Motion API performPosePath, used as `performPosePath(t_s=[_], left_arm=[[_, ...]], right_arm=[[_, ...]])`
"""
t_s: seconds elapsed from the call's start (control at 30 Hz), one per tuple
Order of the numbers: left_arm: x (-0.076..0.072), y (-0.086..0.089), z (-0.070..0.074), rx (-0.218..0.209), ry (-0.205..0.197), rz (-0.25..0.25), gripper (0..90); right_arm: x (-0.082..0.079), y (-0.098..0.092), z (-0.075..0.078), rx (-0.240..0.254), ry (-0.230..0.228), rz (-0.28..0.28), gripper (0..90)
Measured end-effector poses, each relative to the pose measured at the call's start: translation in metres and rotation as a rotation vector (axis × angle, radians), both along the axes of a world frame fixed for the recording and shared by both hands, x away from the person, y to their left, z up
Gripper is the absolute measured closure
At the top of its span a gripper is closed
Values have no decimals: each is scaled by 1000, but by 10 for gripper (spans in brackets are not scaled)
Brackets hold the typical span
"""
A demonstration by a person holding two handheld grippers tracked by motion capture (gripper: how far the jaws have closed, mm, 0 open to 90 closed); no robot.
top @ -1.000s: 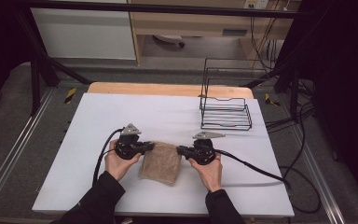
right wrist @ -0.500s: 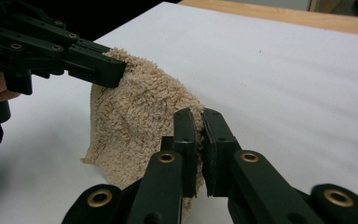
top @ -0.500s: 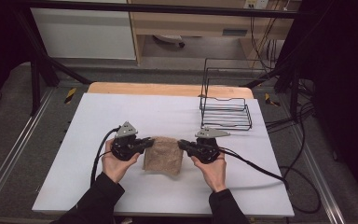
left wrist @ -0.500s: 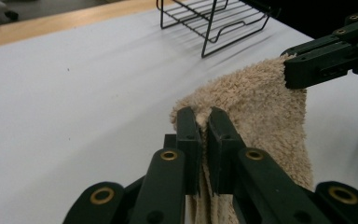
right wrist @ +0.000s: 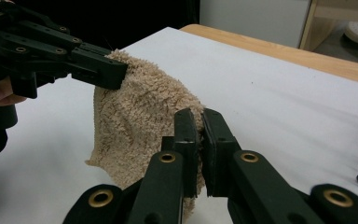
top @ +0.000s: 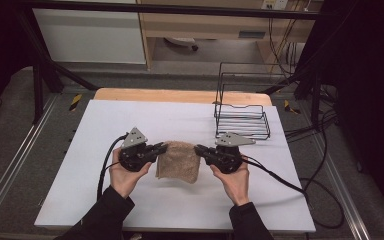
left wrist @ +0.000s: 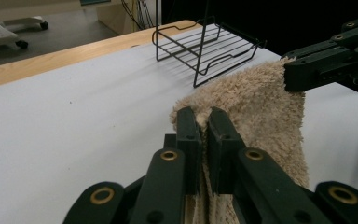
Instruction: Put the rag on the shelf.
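Note:
A beige terry towel (top: 179, 161) hangs between my two grippers over the white table (top: 130, 120), its lower edge at or near the tabletop. My left gripper (top: 163, 148) is shut on the towel's left top corner; in the left gripper view its jaws pinch the towel (left wrist: 256, 107) at the gripper (left wrist: 203, 122). My right gripper (top: 199, 149) is shut on the right top corner; in the right gripper view the towel (right wrist: 137, 116) drapes from the gripper (right wrist: 200, 123). Each gripper view shows the other gripper farther off, clamped on the far corner.
A black wire rack (top: 241, 107) stands at the back right of the table, also seen as the rack (left wrist: 205, 46) in the left gripper view. Cables trail from both grippers. A wooden strip (top: 180, 95) runs along the table's far edge.
Both grippers have risen with the towel's top corners. The towel has gone from lying flat to hanging between them.

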State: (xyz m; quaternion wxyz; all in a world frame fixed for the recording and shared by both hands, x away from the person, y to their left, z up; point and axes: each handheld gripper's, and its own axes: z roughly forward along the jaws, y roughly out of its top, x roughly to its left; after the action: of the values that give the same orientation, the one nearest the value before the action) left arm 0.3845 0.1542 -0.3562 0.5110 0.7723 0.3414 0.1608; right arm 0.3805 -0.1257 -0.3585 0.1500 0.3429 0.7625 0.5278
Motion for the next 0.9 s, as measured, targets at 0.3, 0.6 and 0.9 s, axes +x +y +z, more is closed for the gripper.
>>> performPosePath(t_s=[0.3, 0.6, 0.9], left_arm=[[-1, -7, 10, -28, -39, 6, 843], [-1, -18, 20, -64, -89, 12, 843], [3, -30, 29, -101, -126, 9, 843]], right_arm=[[-2, -7, 16, -11, -56, -10, 858], [-5, -17, 26, 6, -97, -30, 858], [-11, -30, 39, 25, -150, -59, 858]])
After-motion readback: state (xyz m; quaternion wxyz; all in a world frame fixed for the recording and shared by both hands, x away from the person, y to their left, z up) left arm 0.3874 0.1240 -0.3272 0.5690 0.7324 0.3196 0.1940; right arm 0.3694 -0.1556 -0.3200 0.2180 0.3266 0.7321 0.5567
